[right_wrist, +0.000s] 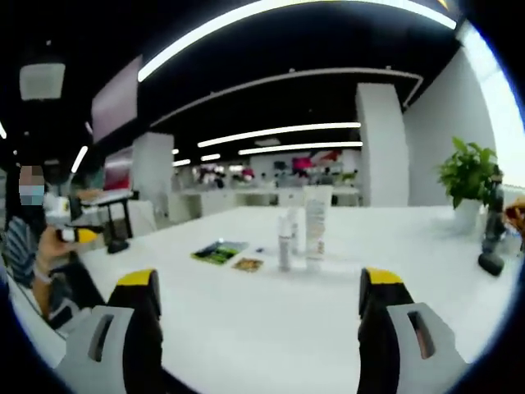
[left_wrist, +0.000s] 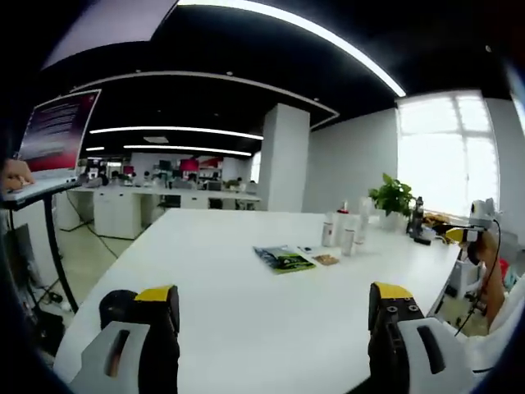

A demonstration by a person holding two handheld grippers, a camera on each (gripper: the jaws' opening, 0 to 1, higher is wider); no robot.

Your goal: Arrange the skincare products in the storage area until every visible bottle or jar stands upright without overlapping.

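Both tools stand off from the work: the left gripper (left_wrist: 275, 316) and the right gripper (right_wrist: 258, 300) each have jaws spread wide, with nothing between them. The skincare bottles (right_wrist: 303, 226) stand in a tight cluster mid-table, just beside the green leaflet (right_wrist: 219, 251) and well short of the potted plant (right_wrist: 469, 176). They look upright, though too small to be sure. Approach low and level, and take one bottle at a time around its body.

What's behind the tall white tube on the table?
In the right gripper view, the tall white tube stands beside a smaller bottle. Bare white table stretches behind it; anything directly behind the tube is hidden.
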